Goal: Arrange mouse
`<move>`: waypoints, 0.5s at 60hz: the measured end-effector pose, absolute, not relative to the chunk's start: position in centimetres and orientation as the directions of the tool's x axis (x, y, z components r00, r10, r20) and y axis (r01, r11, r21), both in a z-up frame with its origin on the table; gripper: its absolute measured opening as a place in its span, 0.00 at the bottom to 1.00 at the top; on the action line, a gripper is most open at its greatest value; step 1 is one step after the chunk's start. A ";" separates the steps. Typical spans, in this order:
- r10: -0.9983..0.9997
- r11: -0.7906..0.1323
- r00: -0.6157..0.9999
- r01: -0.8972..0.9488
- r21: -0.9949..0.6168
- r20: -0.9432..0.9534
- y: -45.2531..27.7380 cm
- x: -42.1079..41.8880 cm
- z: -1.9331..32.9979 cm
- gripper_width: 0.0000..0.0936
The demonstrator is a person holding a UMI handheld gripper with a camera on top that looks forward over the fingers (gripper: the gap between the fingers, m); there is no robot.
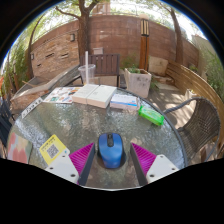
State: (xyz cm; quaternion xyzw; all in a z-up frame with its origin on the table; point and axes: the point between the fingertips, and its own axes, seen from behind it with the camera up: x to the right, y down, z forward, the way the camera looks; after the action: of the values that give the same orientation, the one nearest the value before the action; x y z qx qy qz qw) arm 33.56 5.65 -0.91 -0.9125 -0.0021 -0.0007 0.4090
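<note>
A blue computer mouse (111, 150) with a black scroll strip lies on the round glass table (150, 138). It stands between my two fingers, near their tips, with a narrow gap at each side. My gripper (112, 156) is open, its magenta pads (82, 156) flanking the mouse left and right. The mouse rests on the table by itself.
Beyond the mouse lie an open book (94, 95), a second book (125, 101), a clear cup (88, 73), a white box (137, 81) and a green object (151, 116). A yellow-framed tag (53, 149) lies left of my fingers. Chairs (204, 118) ring the table.
</note>
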 end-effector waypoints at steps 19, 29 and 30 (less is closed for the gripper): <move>0.009 -0.652 0.997 0.060 -0.756 0.071 5.9 33.7 -1.0 0.41; -0.070 -0.601 0.995 0.011 -0.799 0.067 5.4 34.0 3.6 0.41; -0.075 -0.590 0.995 0.007 -0.807 0.064 5.3 33.9 4.6 0.41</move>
State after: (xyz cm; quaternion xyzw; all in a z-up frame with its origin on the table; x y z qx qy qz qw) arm 33.87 5.27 4.56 -0.8906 0.0191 -0.0459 0.4521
